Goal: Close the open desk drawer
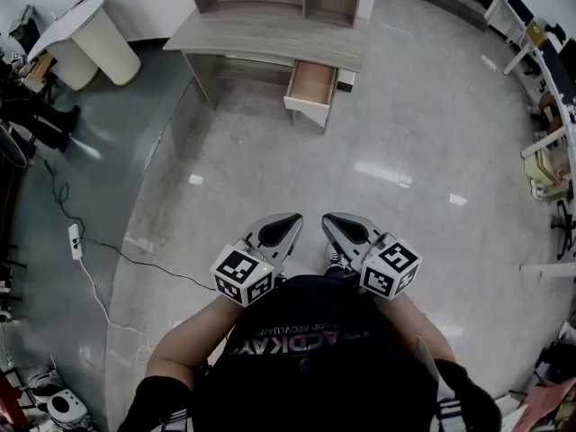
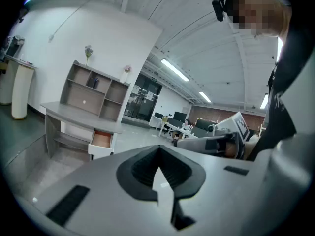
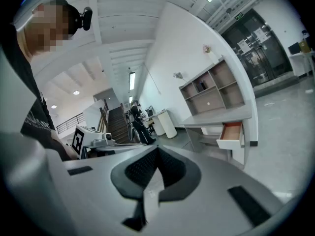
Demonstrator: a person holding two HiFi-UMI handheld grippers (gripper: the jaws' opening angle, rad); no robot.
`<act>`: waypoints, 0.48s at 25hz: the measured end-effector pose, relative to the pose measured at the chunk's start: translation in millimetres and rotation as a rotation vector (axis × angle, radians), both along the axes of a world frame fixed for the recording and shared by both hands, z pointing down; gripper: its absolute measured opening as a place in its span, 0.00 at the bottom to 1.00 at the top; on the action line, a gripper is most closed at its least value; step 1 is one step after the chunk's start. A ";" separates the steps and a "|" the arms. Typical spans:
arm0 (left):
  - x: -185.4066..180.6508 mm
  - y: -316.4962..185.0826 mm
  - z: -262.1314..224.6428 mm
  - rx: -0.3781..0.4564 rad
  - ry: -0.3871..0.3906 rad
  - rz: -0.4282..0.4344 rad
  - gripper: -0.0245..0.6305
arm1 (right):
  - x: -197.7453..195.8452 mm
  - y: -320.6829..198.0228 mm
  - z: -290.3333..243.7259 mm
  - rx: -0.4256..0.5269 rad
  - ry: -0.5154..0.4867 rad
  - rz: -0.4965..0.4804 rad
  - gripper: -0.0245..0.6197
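Shirt (image 1: pixel 306 354) print is upside down, not readable. Drawer (image 1: pixel 310 84) is pulled out under the desk (image 1: pixel 270 39) top, at its right end. White pedestal table (image 1: pixel 90 34) left of desk; power strip (image 1: pixel 75 239) on the floor, front-left of desk. Left gripper (image 1: pixel 292 220) and right gripper (image 1: pixel 330 221): jaws fully together, nothing between them, well apart from desk.

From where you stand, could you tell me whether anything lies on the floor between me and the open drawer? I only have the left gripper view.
Observer: Nothing lies on the floor on the way to the drawer; a power strip sits off to your left.
Operator: Thanks. Is the right tool shut?
Observer: Yes, the right tool has its jaws together, with nothing between them.
Operator: Is anything inside the drawer?
Observer: From above, its bottom shows bare.
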State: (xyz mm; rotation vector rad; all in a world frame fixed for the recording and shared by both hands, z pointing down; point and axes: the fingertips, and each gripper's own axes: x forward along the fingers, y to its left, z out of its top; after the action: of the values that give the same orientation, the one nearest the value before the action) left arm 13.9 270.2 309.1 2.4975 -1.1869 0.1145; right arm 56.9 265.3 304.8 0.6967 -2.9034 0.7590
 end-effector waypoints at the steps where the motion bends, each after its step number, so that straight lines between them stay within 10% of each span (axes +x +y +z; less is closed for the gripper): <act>1: -0.7 -0.9 0.1 -0.001 0.001 0.000 0.05 | -0.6 -0.8 0.1 0.000 0.002 0.001 0.05; 12: -2.1 -8.4 5.4 -0.019 0.017 0.016 0.05 | -0.9 -7.1 3.8 -0.008 0.017 0.021 0.05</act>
State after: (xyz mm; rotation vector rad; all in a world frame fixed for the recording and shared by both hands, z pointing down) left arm 11.9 261.8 314.4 2.4869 -1.1541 0.1087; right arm 56.0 258.2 308.6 0.7296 -2.8808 0.7632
